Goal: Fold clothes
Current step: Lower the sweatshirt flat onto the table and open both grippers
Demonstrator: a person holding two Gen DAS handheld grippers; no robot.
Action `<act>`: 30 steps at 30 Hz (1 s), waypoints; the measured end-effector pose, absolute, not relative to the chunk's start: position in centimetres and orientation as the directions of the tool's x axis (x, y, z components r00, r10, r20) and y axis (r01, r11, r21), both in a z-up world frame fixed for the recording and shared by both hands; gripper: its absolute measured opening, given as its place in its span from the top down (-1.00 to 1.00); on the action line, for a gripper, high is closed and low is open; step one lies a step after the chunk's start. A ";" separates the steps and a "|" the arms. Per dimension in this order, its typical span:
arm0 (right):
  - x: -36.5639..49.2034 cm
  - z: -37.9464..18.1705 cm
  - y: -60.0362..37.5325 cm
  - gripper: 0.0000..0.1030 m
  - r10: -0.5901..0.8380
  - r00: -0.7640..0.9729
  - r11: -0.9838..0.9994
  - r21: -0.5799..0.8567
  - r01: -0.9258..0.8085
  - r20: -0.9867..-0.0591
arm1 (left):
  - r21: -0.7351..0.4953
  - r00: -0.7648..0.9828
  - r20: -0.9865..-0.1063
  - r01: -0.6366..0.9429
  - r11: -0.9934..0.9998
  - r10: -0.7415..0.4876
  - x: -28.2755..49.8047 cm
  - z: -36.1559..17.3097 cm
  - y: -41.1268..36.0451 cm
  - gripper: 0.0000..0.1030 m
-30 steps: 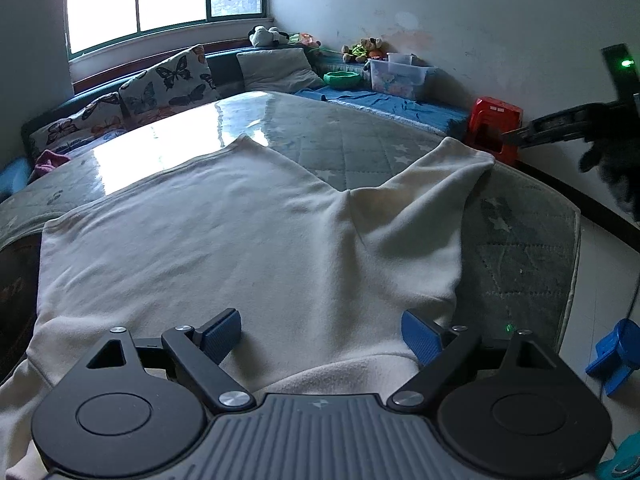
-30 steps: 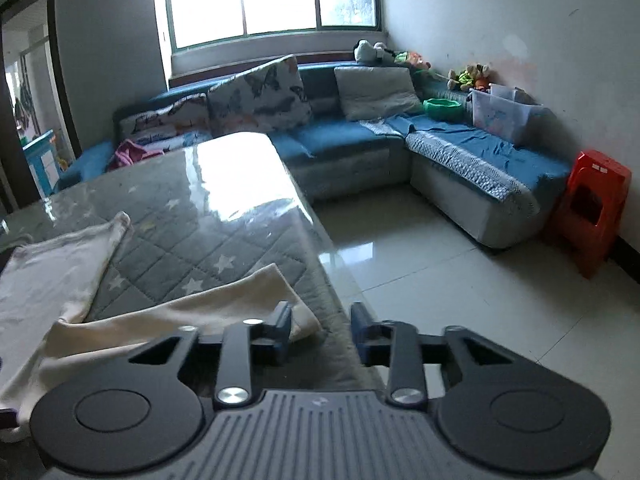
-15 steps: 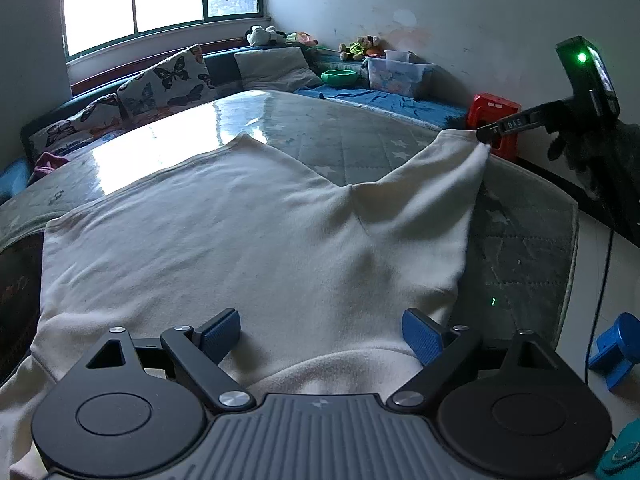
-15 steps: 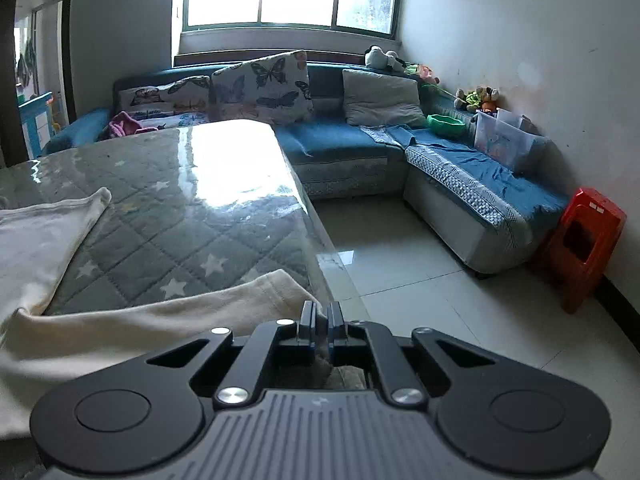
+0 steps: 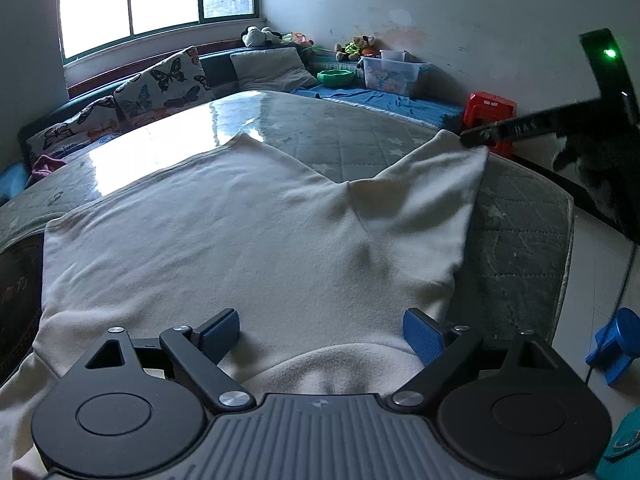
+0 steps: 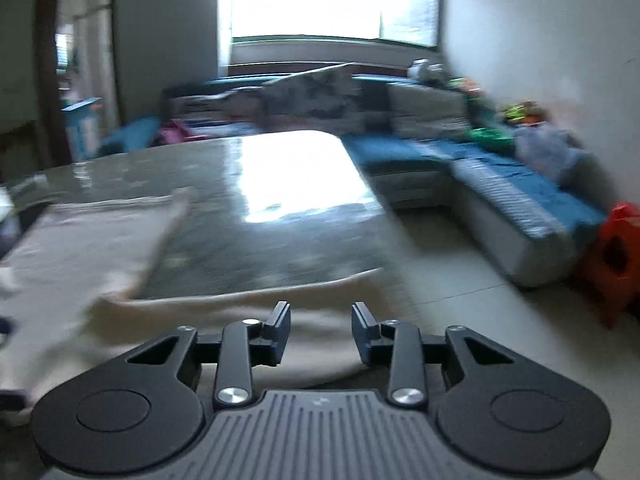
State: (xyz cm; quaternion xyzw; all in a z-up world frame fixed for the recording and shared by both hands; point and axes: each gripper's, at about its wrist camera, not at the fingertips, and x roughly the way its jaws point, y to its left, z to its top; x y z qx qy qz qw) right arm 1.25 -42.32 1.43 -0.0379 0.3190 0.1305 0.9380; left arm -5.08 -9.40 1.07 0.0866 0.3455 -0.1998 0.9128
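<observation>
Your cream garment [image 5: 248, 240] lies spread flat over the near part of the bench [image 5: 520, 240], one leg end reaching toward the right edge. It's soft, light fleece that will sag and drape, so grip at hems or corners, not mid-panel. Your left gripper [image 5: 320, 330] hangs over the waistband, jaws wide and empty. Your right gripper [image 6: 320, 330] has just been opening its jaws above that leg end, nothing pinched.

Black claw [image 5: 320, 334], blue pads [image 5: 218, 334] (silver screws), ribbed grey housing.

Cream garment [image 5: 240, 240] under wide-open left tongs [image 5: 321, 330]
</observation>
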 end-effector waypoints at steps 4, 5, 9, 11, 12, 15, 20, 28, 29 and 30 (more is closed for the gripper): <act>0.1 0.4 -40.6 0.21 0.283 0.722 0.937 0.020 -0.349 -0.632 | 0.021 0.680 -0.666 0.427 0.904 -0.305 -5.2 1.1 -9.4 -0.77; -0.2 0.1 -40.4 0.21 0.272 0.715 0.936 0.006 -0.351 -0.645 | 0.021 0.680 -0.666 0.427 0.904 -0.306 -5.2 1.1 -9.3 -0.77; -0.5 -0.3 -40.7 0.18 0.212 0.713 0.948 -0.038 -0.317 -0.668 | 0.020 0.681 -0.665 0.426 0.904 -0.306 -5.2 1.1 -9.2 -0.77; -0.4 0.3 -40.7 0.18 0.204 0.723 0.950 -0.046 -0.310 -0.660 | 0.022 0.682 -0.665 0.424 0.905 -0.304 -5.2 1.1 -9.3 -0.77; -0.4 0.6 -40.6 0.18 0.208 0.729 0.949 -0.046 -0.312 -0.652 | 0.022 0.683 -0.665 0.423 0.906 -0.303 -5.2 1.1 -9.4 -0.77; 0.1 1.1 -39.9 0.10 0.254 0.729 0.939 -0.019 -0.344 -0.636 | 0.018 0.686 -0.664 0.412 0.911 -0.297 -5.2 1.1 -9.4 -0.77; 1.8 -0.1 -39.3 0.03 0.279 0.703 0.935 0.017 -0.355 -0.654 | 0.012 0.702 -0.655 0.379 0.925 -0.280 -5.6 1.4 -8.9 -0.77; 1.6 0.5 -38.5 -0.07 0.284 0.708 0.929 0.003 -0.370 -0.647 | -0.027 0.746 -0.627 0.267 0.963 -0.224 -6.9 2.3 -6.1 -0.77; 1.4 0.8 -37.9 -0.09 0.303 0.706 0.921 0.006 -0.390 -0.640 | -0.030 0.752 -0.623 0.250 0.968 -0.214 -7.1 2.5 -5.6 -0.77; 1.3 1.1 -37.3 -0.09 0.320 0.704 0.913 0.009 -0.408 -0.633 | -0.036 0.759 -0.619 0.231 0.972 -0.203 -7.3 2.6 -5.1 -0.77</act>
